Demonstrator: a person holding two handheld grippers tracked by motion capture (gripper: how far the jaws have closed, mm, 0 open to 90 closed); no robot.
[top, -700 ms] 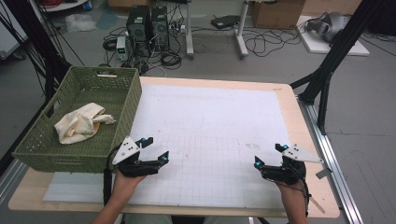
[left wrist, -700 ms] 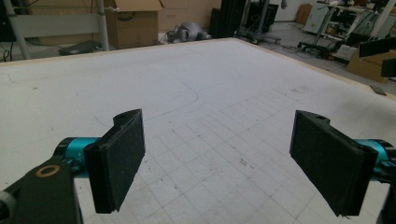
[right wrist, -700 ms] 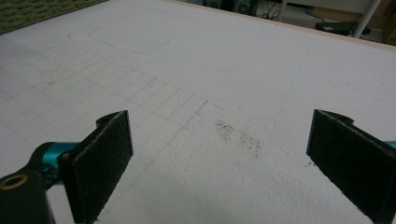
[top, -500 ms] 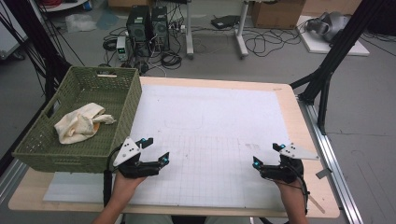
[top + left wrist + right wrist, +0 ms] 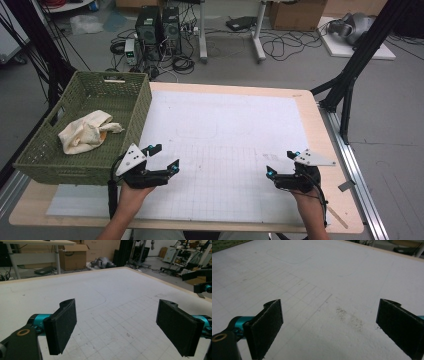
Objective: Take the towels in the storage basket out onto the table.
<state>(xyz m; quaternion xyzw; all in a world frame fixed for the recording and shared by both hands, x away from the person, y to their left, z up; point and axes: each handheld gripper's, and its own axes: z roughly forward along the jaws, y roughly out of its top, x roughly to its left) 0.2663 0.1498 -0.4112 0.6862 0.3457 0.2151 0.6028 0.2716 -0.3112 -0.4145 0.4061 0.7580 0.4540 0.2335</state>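
Left gripper (image 5: 163, 157) sits low over the near-left part of the white grid mat (image 5: 225, 150), held by the person's left hand (image 5: 131, 192). Jaws spread wide, nothing between them; in the left gripper view (image 5: 117, 330) the two black pads frame bare gridded mat. It is just beside the near right corner of the green woven basket (image 5: 127, 102), apart from it.

Right gripper (image 5: 282, 163) sits over the near-right part of the mat, held by the right hand (image 5: 307, 202), grey three-cornered plate on top. Jaws spread too, holding nothing; the right gripper view (image 5: 329, 325) has only mat between the pads, with a dark smudge (image 5: 348, 316) on the mat just ahead.

The two grippers are well apart, roughly level with each other near the front edge of the wooden table (image 5: 320, 107). Neither touches any object.

Cream cloth (image 5: 85, 132) lies crumpled inside the basket, toward its near-left side, resting on the basket floor. The basket stands at the table's left edge, partly overlapping the mat's left margin. The cloth is near the left gripper, with the basket wall between them; well apart from the right gripper.

Faint drawn outlines (image 5: 200, 132) show on the mat's middle. The floor behind carries computer towers (image 5: 160, 25) and loose cables (image 5: 280, 47).
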